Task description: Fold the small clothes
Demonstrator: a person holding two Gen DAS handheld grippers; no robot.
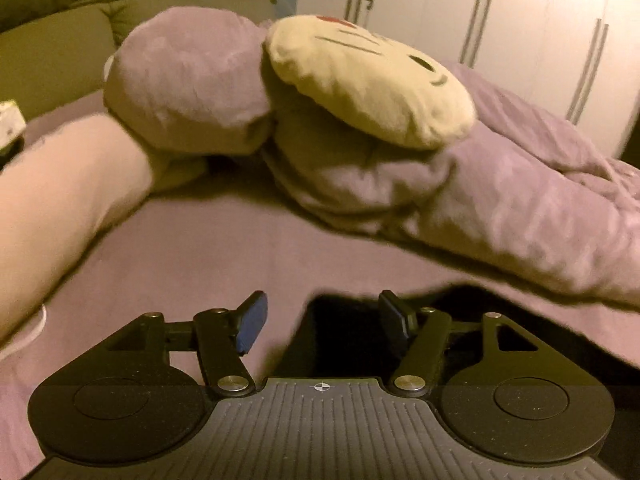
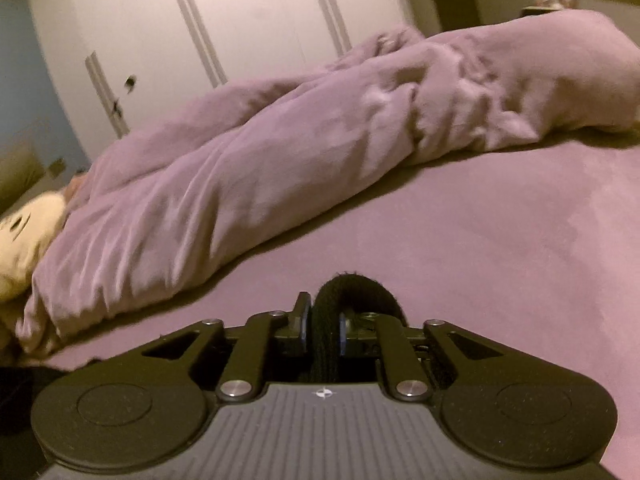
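A black garment (image 1: 344, 332) lies on the purple bed sheet (image 1: 240, 248), under and just ahead of my left gripper (image 1: 322, 322). The left gripper is open, its blue pads (image 1: 252, 326) wide apart, the right finger over the black cloth. In the right wrist view my right gripper (image 2: 323, 330) is shut on a bunched fold of black cloth (image 2: 348, 292) that bulges up between and beyond the fingers, low over the sheet (image 2: 500, 240).
A rumpled purple duvet (image 2: 260, 172) lies across the far side of the bed. A purple pillow (image 1: 188, 80) and a cream cat-face cushion (image 1: 372, 80) sit ahead of the left gripper. A pale bolster (image 1: 60, 200) is at left. White wardrobe doors (image 2: 240, 20) stand behind.
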